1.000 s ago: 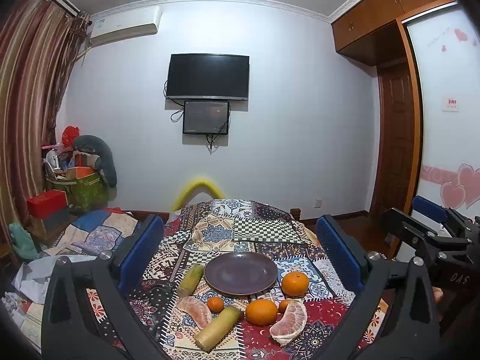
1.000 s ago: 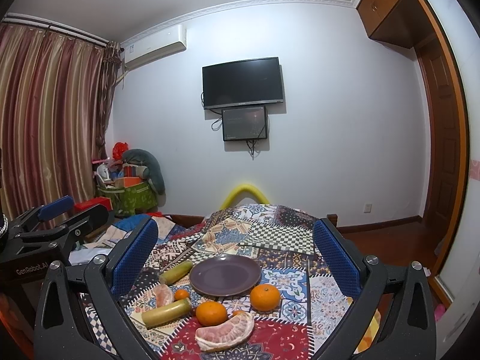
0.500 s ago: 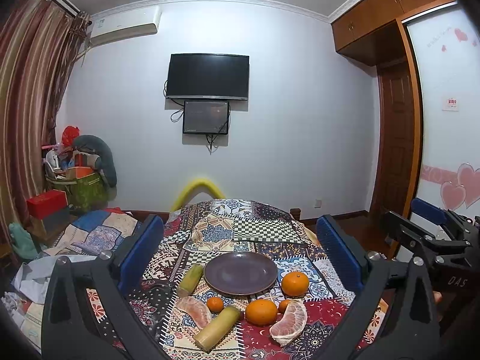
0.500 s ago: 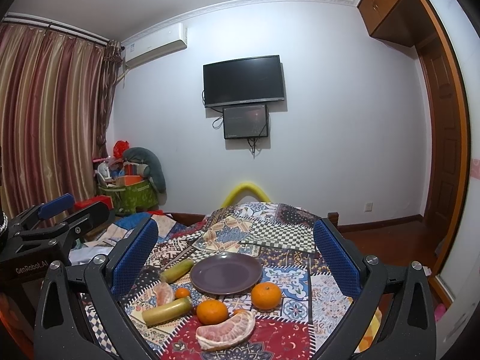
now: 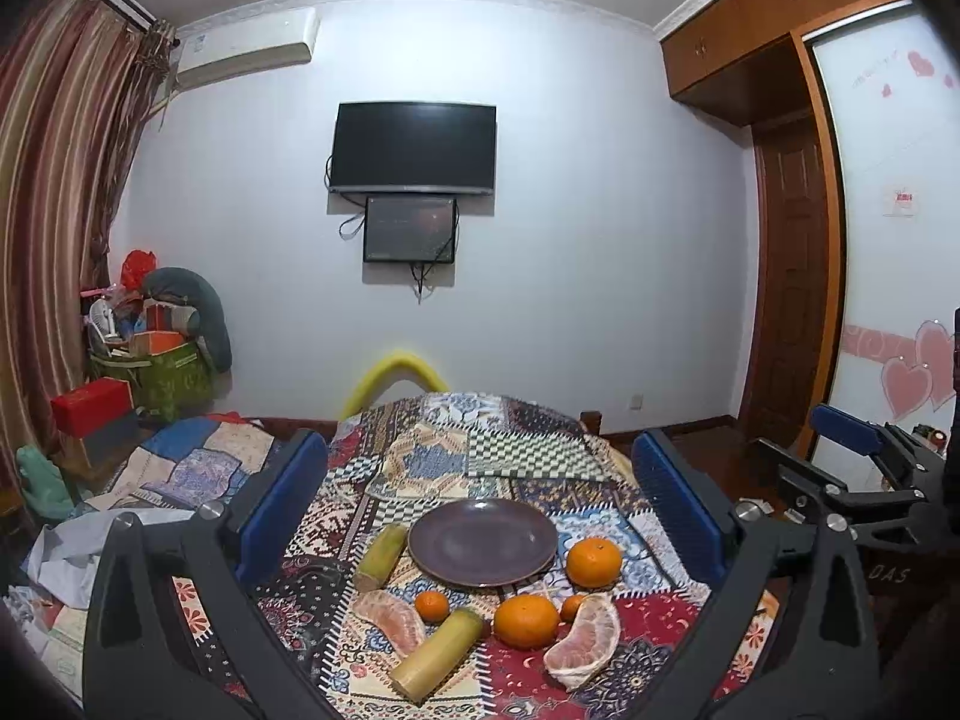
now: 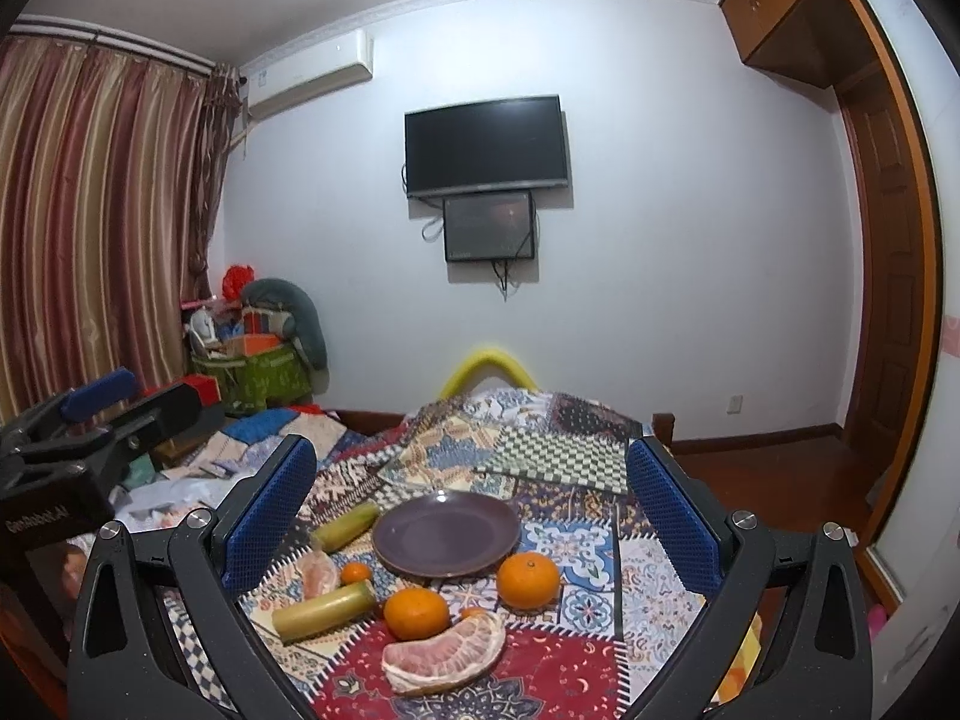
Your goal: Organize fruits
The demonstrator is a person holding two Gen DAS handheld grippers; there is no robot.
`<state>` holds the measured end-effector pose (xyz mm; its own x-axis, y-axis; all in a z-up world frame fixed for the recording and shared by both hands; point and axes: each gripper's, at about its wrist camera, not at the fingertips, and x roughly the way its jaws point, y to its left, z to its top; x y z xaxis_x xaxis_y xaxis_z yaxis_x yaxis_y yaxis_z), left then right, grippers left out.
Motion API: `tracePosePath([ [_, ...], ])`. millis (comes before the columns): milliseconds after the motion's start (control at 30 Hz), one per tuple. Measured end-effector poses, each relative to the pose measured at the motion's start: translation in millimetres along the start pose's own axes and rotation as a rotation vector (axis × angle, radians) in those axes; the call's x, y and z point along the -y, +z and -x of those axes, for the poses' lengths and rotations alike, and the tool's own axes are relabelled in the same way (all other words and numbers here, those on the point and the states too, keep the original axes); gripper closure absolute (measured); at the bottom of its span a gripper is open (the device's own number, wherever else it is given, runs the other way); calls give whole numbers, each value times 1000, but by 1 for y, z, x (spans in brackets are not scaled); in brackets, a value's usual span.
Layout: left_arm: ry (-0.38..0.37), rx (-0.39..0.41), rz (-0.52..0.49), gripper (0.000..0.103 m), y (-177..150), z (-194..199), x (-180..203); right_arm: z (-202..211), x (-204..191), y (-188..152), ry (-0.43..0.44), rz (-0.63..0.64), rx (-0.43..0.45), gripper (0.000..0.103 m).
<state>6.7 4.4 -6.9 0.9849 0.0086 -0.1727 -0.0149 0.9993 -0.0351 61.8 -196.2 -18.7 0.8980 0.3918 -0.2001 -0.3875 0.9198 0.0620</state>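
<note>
Right now both grippers are hovering above the near edge of the bench [image 5: 528, 462], which is wearing a busy patchwork cloth [image 6: 558, 456]. The left gripper [image 5: 480, 504] is holding its jaws spread wide with nothing between them, and the right gripper [image 6: 474, 504] is doing the same, also empty.

A purple plate [image 5: 483, 542] is sitting bare near the middle of the cloth, and the fruit is lying around its near side. A large orange [image 5: 594, 562] is resting just beside the plate's right rim; another orange [image 5: 526, 621] is sitting in front of the plate, with a pale pomelo wedge [image 5: 583, 642] lying just beside it toward the near edge. A small orange [image 5: 432, 606] is sitting left of centre, next to a second pomelo piece [image 5: 390, 618]. Two yellow-green cane stalks are lying there too: one [image 5: 379, 549] just beside the plate's left rim, the other [image 5: 436, 654] nearer, slanting toward the front (a further small orange thing is peeking out between the front orange and the wedge, too hidden to name).

A dark television [image 6: 486, 147] is hanging on the far wall.
</note>
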Motion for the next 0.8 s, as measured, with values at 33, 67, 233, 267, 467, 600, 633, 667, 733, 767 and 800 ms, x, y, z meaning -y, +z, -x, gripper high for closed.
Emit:
tracePosePath([
  [33,5,-14,-2,0,-2,-5,-2,-6,1,-3,1,0,-21,0],
  [67,8,-32,-3,0,-4,-10,-4,-10,3,-5,2,-1,-37,0],
  [233,1,-144,5,0,-18,-42,-17,-42,11,-27,8,-2,-176,0],
  [267,2,-170,3,0,-23,-49,-20,-49,13,-33,9,-8,-206,0],
  [467,31,-295,-7,6,-52,-84,-32,-81,19,-57,14,-15,-362,0],
  [600,28,-387,-8,12,-73,-105,-42,-94,18,-72,33,-21,-454,0],
  [633,30,-416,-6,12,-80,-111,-45,-98,16,-76,34,-19,-469,0],
  [667,30,-433,-4,13,-86,-116,-48,-102,15,-80,36,-19,-484,0],
  [733,23,-488,11,14,-100,-126,-54,-108,11,-89,49,-23,-518,0],
  [767,22,-505,15,15,-105,-130,-55,-111,9,-92,52,-21,-531,0],
  [800,24,-525,18,15,-111,-134,-57,-115,7,-97,55,-18,-556,0],
])
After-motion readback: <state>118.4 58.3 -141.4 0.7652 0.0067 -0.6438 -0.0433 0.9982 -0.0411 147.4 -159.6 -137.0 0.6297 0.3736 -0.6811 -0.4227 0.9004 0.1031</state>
